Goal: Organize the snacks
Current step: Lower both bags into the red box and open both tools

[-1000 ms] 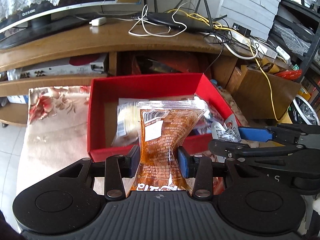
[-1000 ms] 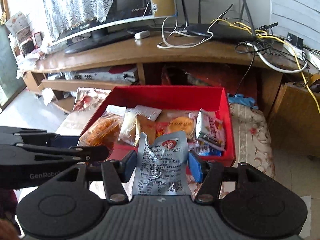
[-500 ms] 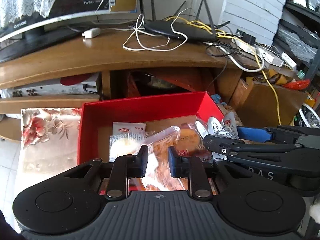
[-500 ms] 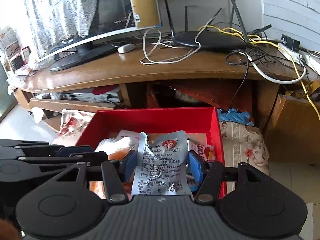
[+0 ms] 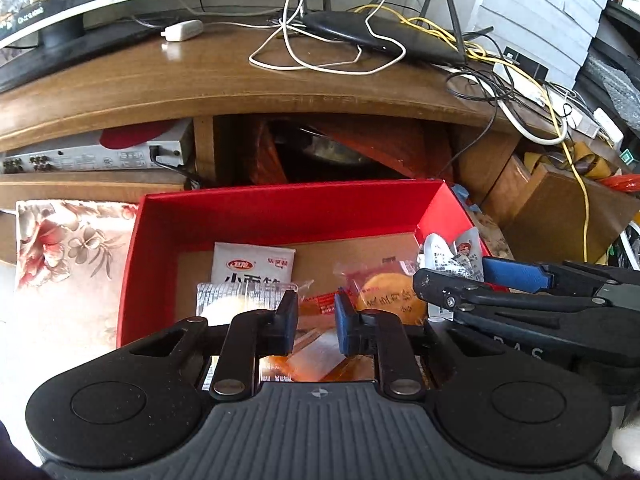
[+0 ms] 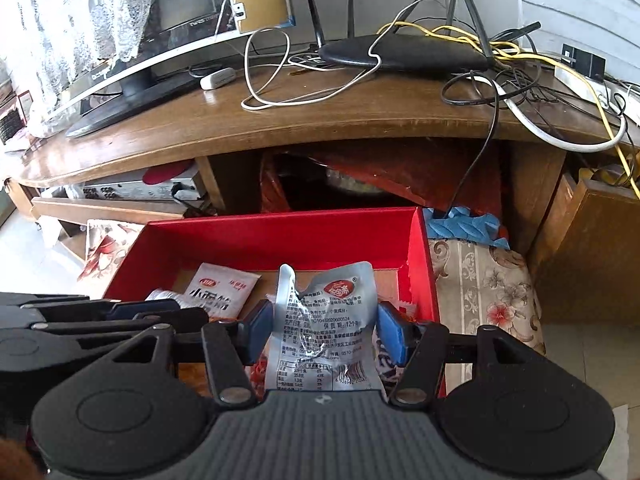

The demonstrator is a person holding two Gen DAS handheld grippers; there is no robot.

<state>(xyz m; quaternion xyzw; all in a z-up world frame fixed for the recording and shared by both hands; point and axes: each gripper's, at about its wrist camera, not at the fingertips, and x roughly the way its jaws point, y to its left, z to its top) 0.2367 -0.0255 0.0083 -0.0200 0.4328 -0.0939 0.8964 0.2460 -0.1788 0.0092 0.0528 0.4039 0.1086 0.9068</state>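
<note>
A red box (image 5: 280, 200) (image 6: 280, 220) sits on a floral cloth and holds several snack packs. Among them are a white sachet (image 5: 252, 268), a round cake in clear wrap (image 5: 384, 296) and a pale wrapped pastry (image 5: 228, 300). My left gripper (image 5: 316, 312) (image 6: 188, 310) hangs low over the box's near half. It is shut on an orange snack packet (image 5: 316, 340), whose body hangs below the pads. To its right, my right gripper (image 6: 324, 330) (image 5: 452, 274) has a silver packet (image 6: 324, 320) upright between its blue pads; its jaws are opening.
Directly behind the box stands a wooden TV stand (image 5: 200, 80) with a monitor, a black router (image 5: 380, 36) and tangled cables. A brown cardboard box (image 5: 560, 208) stands at the right. The floral cloth (image 5: 68, 248) spreads to both sides of the red box.
Both grippers have moved forward and down over the red box. The orange packet, which stood tall between the left pads, now sits low between them. The right pads stand slightly wider.
</note>
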